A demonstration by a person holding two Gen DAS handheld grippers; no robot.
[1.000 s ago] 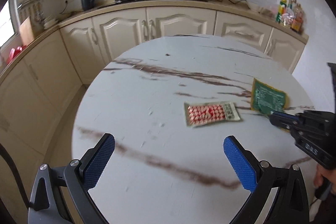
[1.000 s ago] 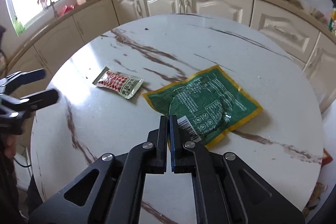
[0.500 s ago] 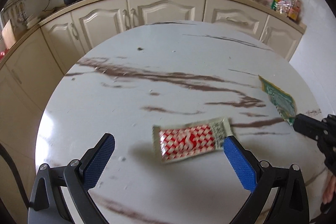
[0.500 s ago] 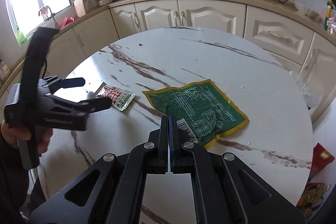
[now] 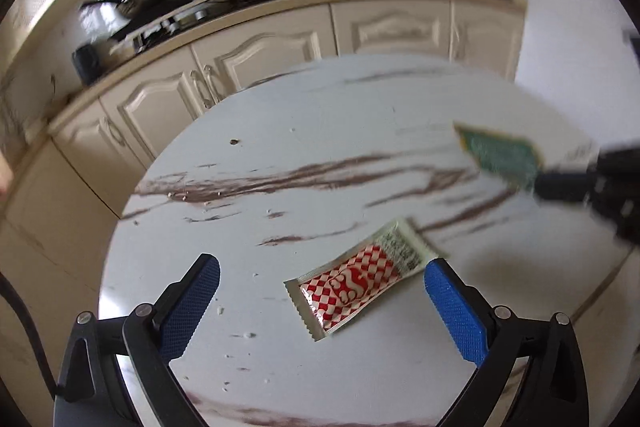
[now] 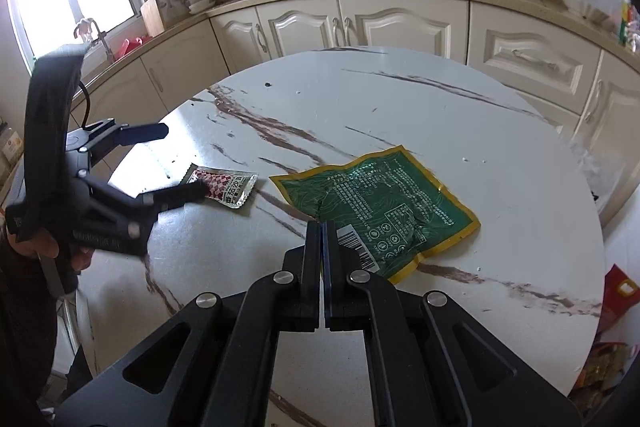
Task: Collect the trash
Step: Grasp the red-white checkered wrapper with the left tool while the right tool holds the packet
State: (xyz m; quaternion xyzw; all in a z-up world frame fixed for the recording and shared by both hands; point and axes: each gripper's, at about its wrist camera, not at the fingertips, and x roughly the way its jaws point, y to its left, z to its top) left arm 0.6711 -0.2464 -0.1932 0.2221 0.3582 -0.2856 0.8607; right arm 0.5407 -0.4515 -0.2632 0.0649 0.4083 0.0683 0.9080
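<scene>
on round marble table (image 6: 400, 115), crinkled green foil pouch (image 6: 372, 203), checkered sachet (image 5: 360, 281)

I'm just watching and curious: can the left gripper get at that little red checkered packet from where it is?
Probably yes. The left gripper is open with the red checkered packet lying flat between its fingers, and nothing covers it on the table.

Both wrist cameras look steeply down, close over the shared round table (image 6: 460, 131), from opposite sides.
</scene>
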